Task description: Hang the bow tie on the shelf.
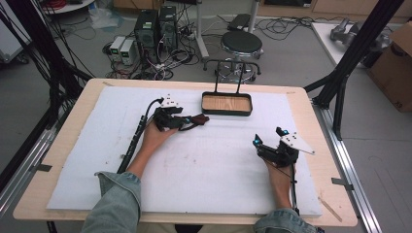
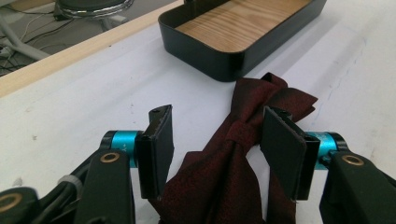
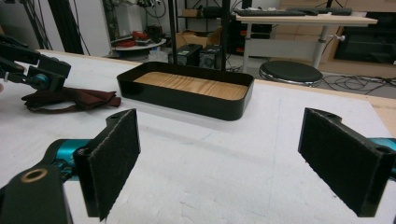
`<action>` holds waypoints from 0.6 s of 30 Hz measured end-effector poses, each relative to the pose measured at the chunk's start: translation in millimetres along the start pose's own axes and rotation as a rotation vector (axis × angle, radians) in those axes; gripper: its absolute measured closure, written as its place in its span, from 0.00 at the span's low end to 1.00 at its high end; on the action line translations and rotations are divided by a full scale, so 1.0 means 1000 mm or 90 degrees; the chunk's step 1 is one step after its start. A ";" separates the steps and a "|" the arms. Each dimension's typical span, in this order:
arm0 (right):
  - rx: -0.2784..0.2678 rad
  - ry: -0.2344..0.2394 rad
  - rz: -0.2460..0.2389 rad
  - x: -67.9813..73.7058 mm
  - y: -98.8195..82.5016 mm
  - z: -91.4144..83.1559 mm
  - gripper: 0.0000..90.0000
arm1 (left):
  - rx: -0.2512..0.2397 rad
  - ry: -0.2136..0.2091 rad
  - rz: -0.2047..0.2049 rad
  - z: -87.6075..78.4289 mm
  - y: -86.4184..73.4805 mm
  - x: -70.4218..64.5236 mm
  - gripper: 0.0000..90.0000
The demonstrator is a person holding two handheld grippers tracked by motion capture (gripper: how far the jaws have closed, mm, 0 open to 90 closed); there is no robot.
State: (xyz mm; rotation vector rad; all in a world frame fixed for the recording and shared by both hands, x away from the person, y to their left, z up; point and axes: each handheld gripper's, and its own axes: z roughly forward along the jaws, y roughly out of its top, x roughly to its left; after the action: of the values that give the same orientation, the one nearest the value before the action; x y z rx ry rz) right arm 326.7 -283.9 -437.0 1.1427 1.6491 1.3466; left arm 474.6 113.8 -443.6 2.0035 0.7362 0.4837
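Note:
A dark red bow tie (image 1: pixel 194 120) lies on the white mat just left of a black tray with a wooden floor (image 1: pixel 227 112). My left gripper (image 1: pixel 187 121) lies low over the tie. In the left gripper view the tie's knot (image 2: pixel 233 140) sits between the two pads with a gap on each side, and the tray (image 2: pixel 201 51) stands just beyond. My right gripper (image 1: pixel 268 136) rests at the mat's right side, jaws wide with nothing between them (image 3: pixel 219 135). It faces the tray (image 3: pixel 187 100), the bow tie (image 3: pixel 74 99) and the left gripper (image 3: pixel 42 74).
A white foam mat (image 1: pixel 209 170) covers most of the wooden table (image 1: pixel 73 145). On the floor beyond the table stand a round stool (image 1: pixel 241 43) and computer boxes (image 1: pixel 155 26) among cables. A black frame post (image 1: pixel 350 58) and a cardboard box (image 1: pixel 396 63) stand at the right.

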 end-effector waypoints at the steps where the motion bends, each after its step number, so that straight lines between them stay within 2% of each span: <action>1: 0.000 0.001 0.001 0.000 0.000 0.000 0.13 | 0.009 0.003 0.001 0.001 0.001 0.000 0.51; 6: 0.000 0.001 -0.001 0.000 0.000 0.000 0.13 | 0.062 0.006 0.013 0.009 0.003 -0.002 0.54; 10: 0.001 0.002 0.004 0.000 0.000 0.000 0.13 | 0.066 0.008 0.017 0.010 0.003 -0.004 0.66; 12: 0.001 0.001 0.003 0.000 0.000 0.000 0.13 | 0.065 0.008 0.017 0.010 0.003 -0.004 0.69; 14: 0.000 0.002 0.001 0.000 0.000 0.000 0.13 | 0.067 0.007 0.023 0.010 0.003 -0.004 0.77; 18: 0.000 0.002 0.004 0.000 0.000 0.000 0.13 | 0.063 -0.002 0.028 0.009 0.003 -0.004 0.82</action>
State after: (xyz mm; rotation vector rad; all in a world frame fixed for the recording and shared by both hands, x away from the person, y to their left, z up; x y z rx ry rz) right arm 326.8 -284.0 -437.1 1.1469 1.6497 1.3527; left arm 477.2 104.3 -445.6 2.1168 0.7274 0.4777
